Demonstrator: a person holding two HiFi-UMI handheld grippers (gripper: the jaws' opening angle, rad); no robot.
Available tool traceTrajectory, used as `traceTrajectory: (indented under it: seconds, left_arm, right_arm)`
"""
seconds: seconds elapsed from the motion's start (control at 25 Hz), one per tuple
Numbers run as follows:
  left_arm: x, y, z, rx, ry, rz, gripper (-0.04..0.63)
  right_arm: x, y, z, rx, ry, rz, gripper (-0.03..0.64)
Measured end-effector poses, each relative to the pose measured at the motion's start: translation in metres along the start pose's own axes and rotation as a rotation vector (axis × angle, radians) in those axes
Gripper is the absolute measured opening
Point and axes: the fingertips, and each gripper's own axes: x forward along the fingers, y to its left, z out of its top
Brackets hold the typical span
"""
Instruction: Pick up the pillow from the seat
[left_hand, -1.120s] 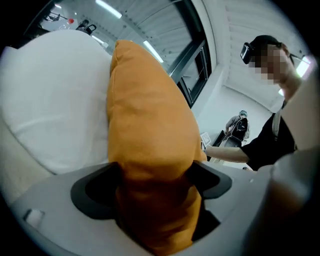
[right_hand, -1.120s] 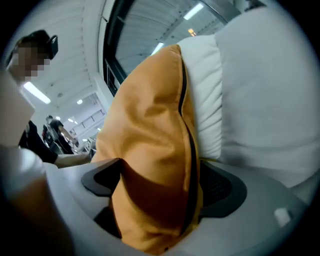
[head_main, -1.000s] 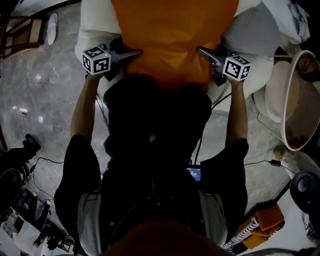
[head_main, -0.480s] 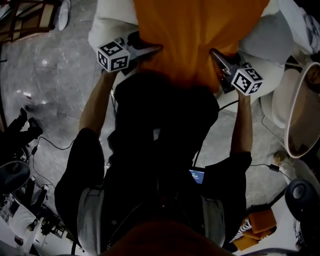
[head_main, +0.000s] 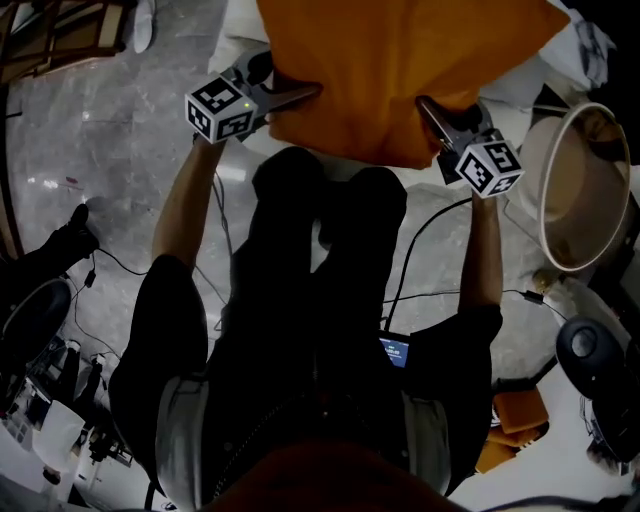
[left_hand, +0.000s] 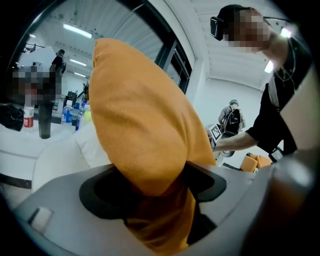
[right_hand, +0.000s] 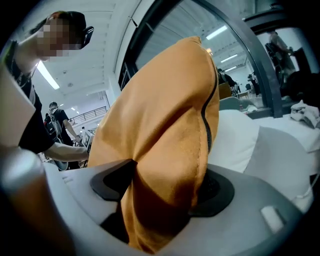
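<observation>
A grey marble floor (head_main: 90, 150) runs beneath a white upholstered seat (head_main: 238, 35). The plump orange fabric pillow (head_main: 390, 70) hangs above that seat, held between two tools. The left tool (head_main: 300, 95) clamps its left edge and the right tool (head_main: 432, 108) its zippered right edge. Both pairs of jaws have just been closing on the fabric. A round beige tub (head_main: 570, 190) stands at the right.

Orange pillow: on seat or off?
Off. Left hand-held gripper and right hand-held gripper, jaws just closing further, clamp the pillow by its sides; it stands upright above the white seat.
</observation>
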Motion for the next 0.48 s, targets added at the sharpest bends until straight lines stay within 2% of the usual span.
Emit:
traceTrajectory:
  seconds: [0.16,0.48]
  left_arm:
    - [-0.034,-0.032,0.070,-0.005,-0.017,0.002,0.373]
    - [-0.094,-0.094,0.183,-0.033,0.005,0.000,0.373]
  right_arm:
    - [-0.034,0.037,0.063,0.021,-0.006,0.004,0.344]
    - [-0.096,0.110,0.167,0.054,0.013,0.003,0.342]
